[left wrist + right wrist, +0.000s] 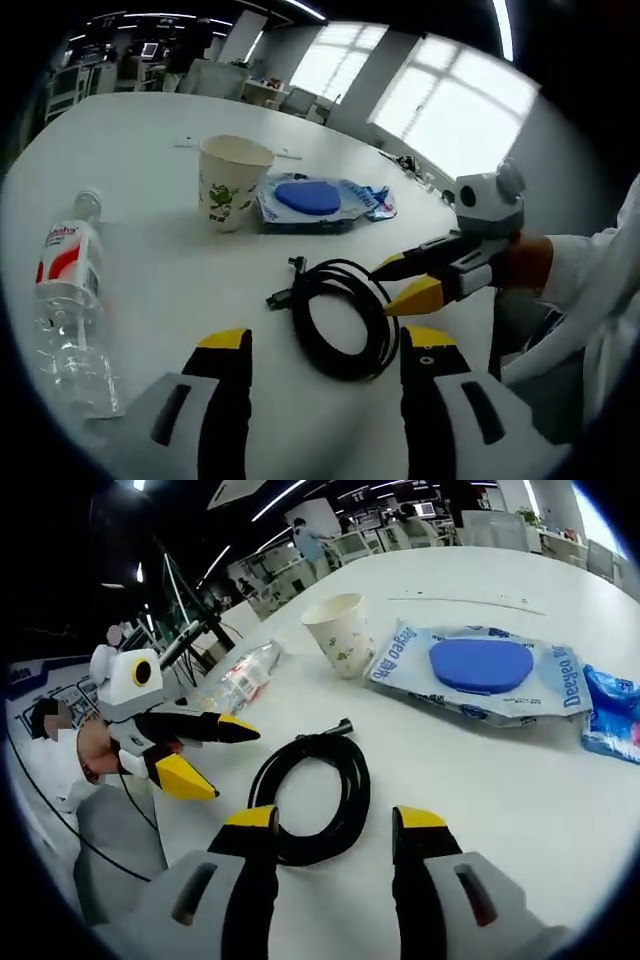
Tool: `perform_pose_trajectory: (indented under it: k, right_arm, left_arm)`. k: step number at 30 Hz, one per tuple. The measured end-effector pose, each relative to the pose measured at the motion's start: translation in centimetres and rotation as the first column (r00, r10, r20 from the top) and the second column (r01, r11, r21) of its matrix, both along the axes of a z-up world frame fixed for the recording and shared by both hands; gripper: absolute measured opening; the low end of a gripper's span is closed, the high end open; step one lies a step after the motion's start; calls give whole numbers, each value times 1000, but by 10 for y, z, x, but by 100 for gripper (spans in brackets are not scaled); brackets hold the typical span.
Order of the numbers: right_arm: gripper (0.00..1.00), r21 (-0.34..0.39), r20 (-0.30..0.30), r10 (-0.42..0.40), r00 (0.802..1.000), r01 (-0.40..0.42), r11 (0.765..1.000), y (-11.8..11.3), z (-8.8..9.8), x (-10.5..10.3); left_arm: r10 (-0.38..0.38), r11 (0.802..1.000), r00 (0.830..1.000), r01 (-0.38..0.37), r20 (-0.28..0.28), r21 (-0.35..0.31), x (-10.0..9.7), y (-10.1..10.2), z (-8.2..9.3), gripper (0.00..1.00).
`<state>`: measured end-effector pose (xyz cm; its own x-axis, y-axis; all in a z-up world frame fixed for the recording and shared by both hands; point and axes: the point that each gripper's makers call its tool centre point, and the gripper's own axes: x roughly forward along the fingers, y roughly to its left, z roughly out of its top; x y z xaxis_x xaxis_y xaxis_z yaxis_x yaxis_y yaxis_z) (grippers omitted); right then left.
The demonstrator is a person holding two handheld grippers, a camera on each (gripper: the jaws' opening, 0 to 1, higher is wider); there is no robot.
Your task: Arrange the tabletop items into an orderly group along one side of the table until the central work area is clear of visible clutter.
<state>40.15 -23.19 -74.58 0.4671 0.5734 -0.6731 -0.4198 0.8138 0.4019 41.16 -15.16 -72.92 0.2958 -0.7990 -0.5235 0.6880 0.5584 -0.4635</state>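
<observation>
While the items lie scattered across the white tabletop [140,140], the tidying looks barely begun, to my judgement. A coiled black cable [340,315] sits in the near middle, directly ahead of both tools. In the left gripper view the left hand-held gripper [325,350] has its yellow-tipped jaws spread wide and empty, with the coil lying beyond and between them. The right hand-held gripper [405,282] comes in from the right of that view, its jaws parted, tips at the cable's right edge; whether they touch it I cannot tell. In the right gripper view its own jaws [335,825] are likewise spread, the coil's near loop between them, nothing pinched.

Farther off stand a paper cup [230,182], upright, and just beside it a blue-lidded wipes pack [310,200], with a small blue packet [610,715] near the pack's far end. A clear water bottle [68,300] lies on its side to the left, well apart from the cable.

Left to do, I judge: everything, as no orderly group is yet formed.

There is open tabletop behind the cup and between the bottle and the cable. The near edge is close under the grippers, so pushing items away looks safer than dragging them inward.
</observation>
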Motion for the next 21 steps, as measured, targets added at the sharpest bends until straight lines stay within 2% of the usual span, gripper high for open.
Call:
perform_pose_trajectory:
  k: [15, 21]
  right_arm:
    - [25, -23, 2, 11, 1000, -11, 1000, 2, -12, 3]
    - [13, -49, 4, 17, 1000, -17, 999, -1, -16, 4]
  left_arm:
    - [-30, 999, 1000, 30, 2, 40, -2, -13, -21, 40]
    - [-47, 996, 998, 44, 37, 79, 0, -12, -27, 22]
